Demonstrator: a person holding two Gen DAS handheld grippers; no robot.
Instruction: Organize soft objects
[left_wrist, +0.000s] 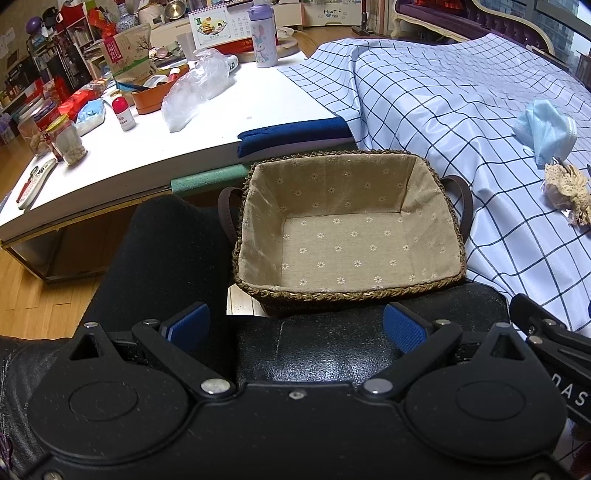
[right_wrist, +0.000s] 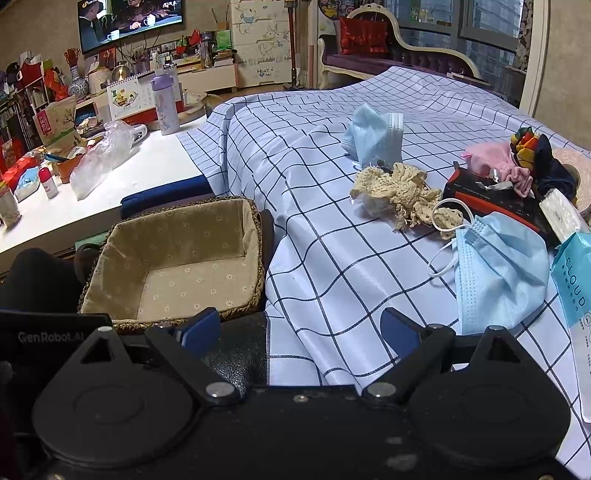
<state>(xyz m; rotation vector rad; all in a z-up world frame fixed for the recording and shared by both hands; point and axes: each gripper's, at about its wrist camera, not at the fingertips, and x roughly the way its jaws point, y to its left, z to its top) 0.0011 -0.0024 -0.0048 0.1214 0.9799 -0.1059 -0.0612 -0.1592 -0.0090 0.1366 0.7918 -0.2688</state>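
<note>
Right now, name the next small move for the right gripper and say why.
Probably reach the open right gripper forward-right to the nearest light blue face mask on the checked cloth. The fabric-lined woven basket holds nothing, both grippers carry nothing, and that mask lies closest.

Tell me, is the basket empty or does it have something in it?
Empty. The basket shows only its bare flowered lining in both views; the masks and lace lie on the checked cloth.

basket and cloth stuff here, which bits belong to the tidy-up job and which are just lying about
For the job:
woven basket
near blue mask
far blue mask
cream crochet piece
pink cloth

Just lying about:
purple bottle
desk calendar
plastic bag
</note>
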